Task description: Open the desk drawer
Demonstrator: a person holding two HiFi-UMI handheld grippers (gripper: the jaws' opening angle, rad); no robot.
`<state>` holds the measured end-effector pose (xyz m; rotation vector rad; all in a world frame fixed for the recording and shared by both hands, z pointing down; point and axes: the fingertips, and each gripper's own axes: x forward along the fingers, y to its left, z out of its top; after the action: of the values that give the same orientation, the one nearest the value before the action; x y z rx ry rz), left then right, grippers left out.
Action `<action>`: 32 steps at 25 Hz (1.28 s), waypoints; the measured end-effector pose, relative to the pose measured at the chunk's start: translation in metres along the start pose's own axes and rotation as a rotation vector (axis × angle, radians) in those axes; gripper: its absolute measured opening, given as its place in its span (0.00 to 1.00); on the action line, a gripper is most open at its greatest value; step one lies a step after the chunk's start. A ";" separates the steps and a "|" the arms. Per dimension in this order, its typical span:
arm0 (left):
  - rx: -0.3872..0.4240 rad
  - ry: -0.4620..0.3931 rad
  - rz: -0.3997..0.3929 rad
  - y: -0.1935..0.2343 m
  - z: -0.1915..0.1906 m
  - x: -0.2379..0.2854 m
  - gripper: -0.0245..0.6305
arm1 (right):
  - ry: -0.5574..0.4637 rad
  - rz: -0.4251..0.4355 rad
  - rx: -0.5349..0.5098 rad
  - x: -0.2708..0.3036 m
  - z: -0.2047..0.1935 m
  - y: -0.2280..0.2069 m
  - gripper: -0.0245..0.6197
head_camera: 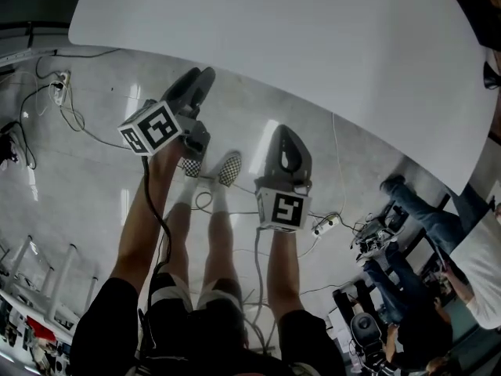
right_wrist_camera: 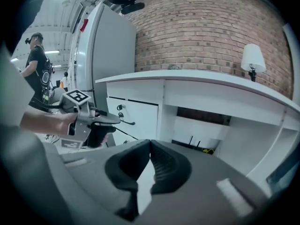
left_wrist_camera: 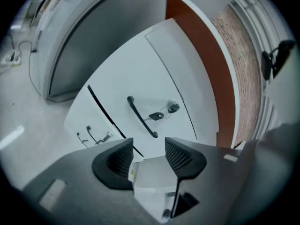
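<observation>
The white desk (right_wrist_camera: 211,86) has a drawer front (left_wrist_camera: 164,78) with a black bar handle (left_wrist_camera: 140,117) and a key hanging in its lock (left_wrist_camera: 171,107). My left gripper (left_wrist_camera: 149,156) stands open just short of that handle, with nothing between its ribbed pads. A lower drawer (left_wrist_camera: 84,121) carries two smaller handles. In the right gripper view, the left gripper (right_wrist_camera: 117,120) points at the drawer front (right_wrist_camera: 138,114). My right gripper (right_wrist_camera: 150,156) is shut and empty, held back from the desk. From the head view both grippers, left (head_camera: 200,77) and right (head_camera: 282,131), sit below the desk top (head_camera: 313,37).
Cables and a power strip (head_camera: 325,227) lie on the floor around my feet. People sit at the right (head_camera: 423,210), and another person stands at the far left (right_wrist_camera: 37,64). A tall grey cabinet (right_wrist_camera: 105,46) stands beside the desk. A lamp (right_wrist_camera: 252,59) is on the brick wall.
</observation>
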<state>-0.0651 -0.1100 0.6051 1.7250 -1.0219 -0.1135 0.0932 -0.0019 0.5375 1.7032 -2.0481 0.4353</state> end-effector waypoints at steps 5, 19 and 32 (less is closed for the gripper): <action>-0.176 -0.050 -0.049 0.005 0.009 0.022 0.39 | -0.002 -0.006 -0.007 -0.003 0.000 -0.006 0.04; -0.261 -0.099 -0.049 0.028 0.029 0.038 0.24 | 0.013 -0.015 -0.014 0.001 -0.001 -0.008 0.04; -0.299 -0.146 -0.127 0.022 0.040 0.036 0.11 | 0.020 -0.023 -0.021 -0.005 0.001 -0.010 0.04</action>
<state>-0.0764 -0.1653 0.6200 1.5226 -0.9464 -0.4570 0.1041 0.0002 0.5334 1.7014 -2.0103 0.4210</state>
